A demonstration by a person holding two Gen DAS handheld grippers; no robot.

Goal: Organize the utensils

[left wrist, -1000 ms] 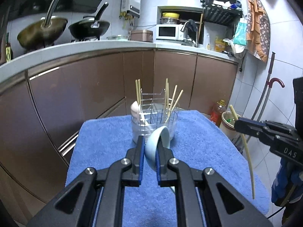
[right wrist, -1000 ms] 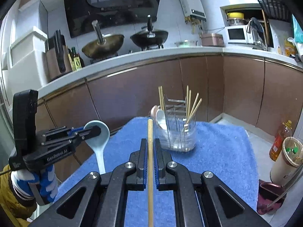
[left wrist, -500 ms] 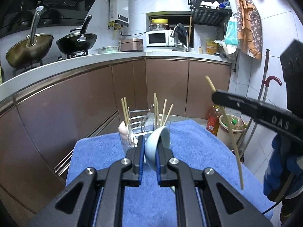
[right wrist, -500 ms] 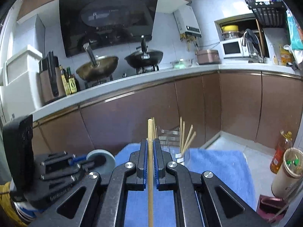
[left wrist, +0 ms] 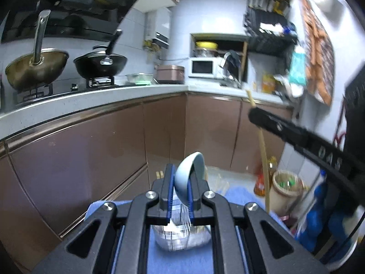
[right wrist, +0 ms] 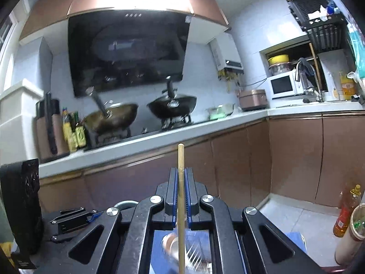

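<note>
My left gripper is shut on a pale blue ceramic spoon, whose bowl stands up between the pads. Right below it, between the gripper's arms, is the clear utensil holder on a blue towel, with chopstick tips showing at its rim. My right gripper is shut on a single wooden chopstick that runs upright through the pads. The holder appears blurred beneath it. In the left wrist view the right gripper hangs at the right, with its chopstick pointing down.
Brown cabinets and a white counter run behind the towel. Two woks sit on the stove. A microwave stands in the corner. An oil bottle and a bin stand on the floor at the right.
Both grippers have risen and moved forward over the holder, which has dropped from the middle of each view to beneath the fingers. The spoon and the chopstick are still gripped.
</note>
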